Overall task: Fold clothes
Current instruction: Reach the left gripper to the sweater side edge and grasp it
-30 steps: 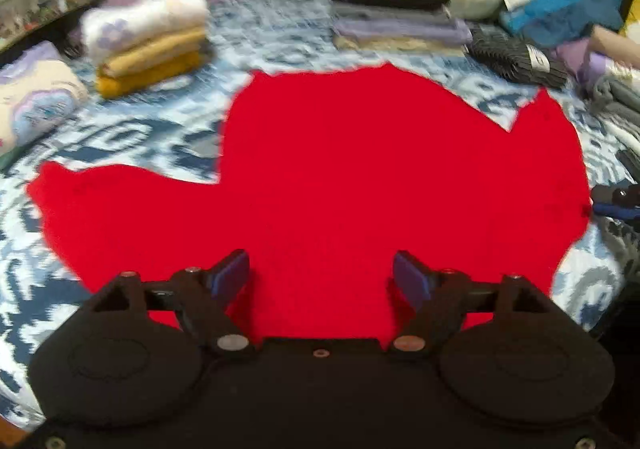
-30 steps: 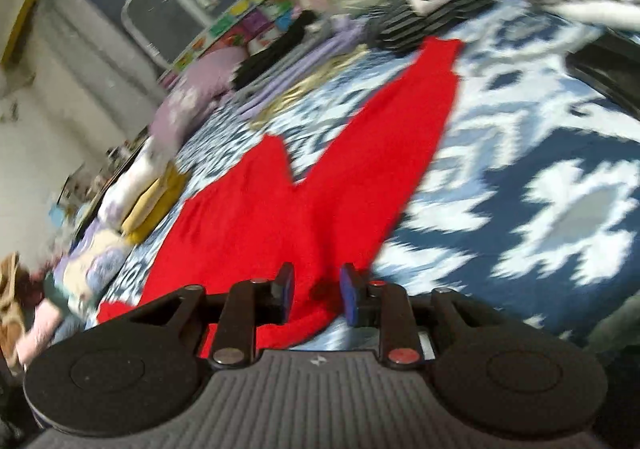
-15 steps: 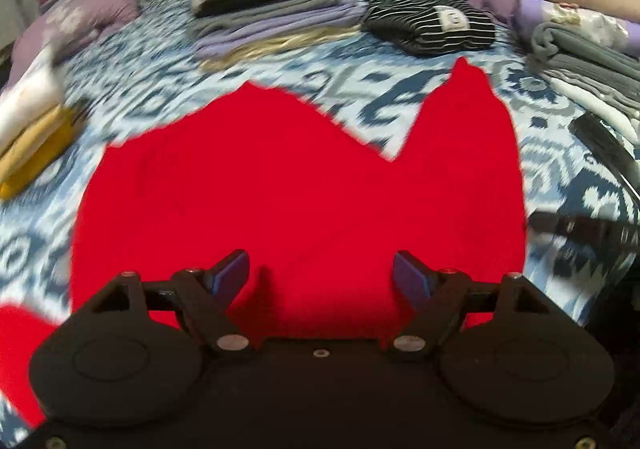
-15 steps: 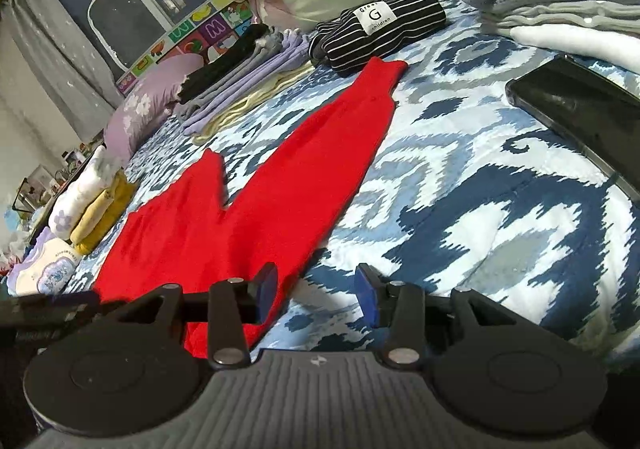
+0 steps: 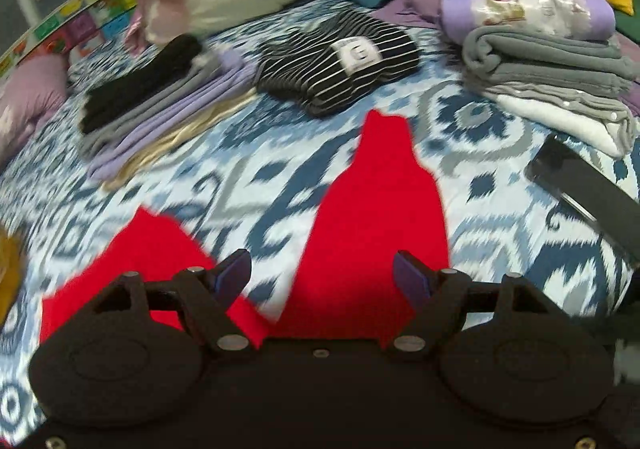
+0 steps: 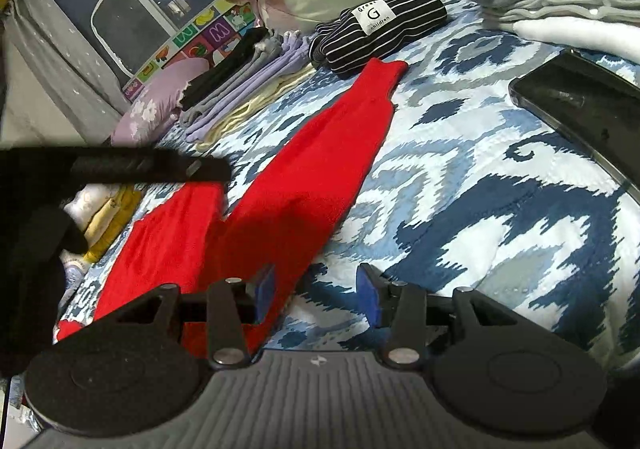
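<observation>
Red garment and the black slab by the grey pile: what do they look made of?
Red garment: apparently soft knit or fleece, matte, slightly fuzzy surface, lying limp on the bedspread. Black slab: hard, glossy, likely glass or plastic, with window light reflected in it; possibly a phone, though that is unclear.

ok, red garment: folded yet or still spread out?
Spread. The red garment lies flat on the bedspread, sleeve stretched toward the striped top.

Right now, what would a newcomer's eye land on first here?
The bright red garment spread flat on the blue-and-white patterned bedspread, one long part reaching toward the folded black striped piece. Folded stacks ring it: grey and white at the right, purple and black at the left. Both tongs, left and right, hover open near its edge.
</observation>
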Demonstrator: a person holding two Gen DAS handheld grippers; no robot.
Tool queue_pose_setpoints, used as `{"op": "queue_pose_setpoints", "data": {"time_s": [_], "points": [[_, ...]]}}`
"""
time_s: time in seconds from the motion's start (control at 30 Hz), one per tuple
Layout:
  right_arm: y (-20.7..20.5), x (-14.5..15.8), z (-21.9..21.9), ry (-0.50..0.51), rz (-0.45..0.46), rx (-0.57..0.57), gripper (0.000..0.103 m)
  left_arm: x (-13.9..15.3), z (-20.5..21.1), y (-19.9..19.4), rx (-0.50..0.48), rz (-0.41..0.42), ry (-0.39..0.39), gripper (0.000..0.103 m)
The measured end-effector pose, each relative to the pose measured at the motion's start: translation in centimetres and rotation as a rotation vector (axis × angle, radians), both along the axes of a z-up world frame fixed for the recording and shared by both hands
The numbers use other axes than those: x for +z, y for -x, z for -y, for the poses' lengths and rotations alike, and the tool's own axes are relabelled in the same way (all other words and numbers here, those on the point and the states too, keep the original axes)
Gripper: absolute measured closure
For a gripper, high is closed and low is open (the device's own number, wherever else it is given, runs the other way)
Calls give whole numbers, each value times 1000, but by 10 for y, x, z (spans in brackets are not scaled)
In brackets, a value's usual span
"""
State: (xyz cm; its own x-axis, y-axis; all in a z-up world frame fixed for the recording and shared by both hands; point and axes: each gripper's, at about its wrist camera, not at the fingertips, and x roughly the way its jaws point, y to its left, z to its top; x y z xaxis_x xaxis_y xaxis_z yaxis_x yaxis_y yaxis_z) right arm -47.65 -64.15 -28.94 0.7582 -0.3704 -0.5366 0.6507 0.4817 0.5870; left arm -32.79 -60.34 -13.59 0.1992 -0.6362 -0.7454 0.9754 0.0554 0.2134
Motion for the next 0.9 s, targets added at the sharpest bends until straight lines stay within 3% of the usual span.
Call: {"op": "queue_pose_setpoints", "data": {"time_s": [0.4,0.67,0.83,0.9], "points": [[3,-4,5,-30,41,3,57,-14,78,47,-120,21,-65,39],[-1,-4,5,-16,43,23,52,-37,112,68,-134,72,-136,39],[-5,-4,5,-3,41,35,49,-51,130,70,-91,140,-159,54],[-5,-4,5,-8,47,35,48,-56,139,67,-58,138,-173,65]]}}
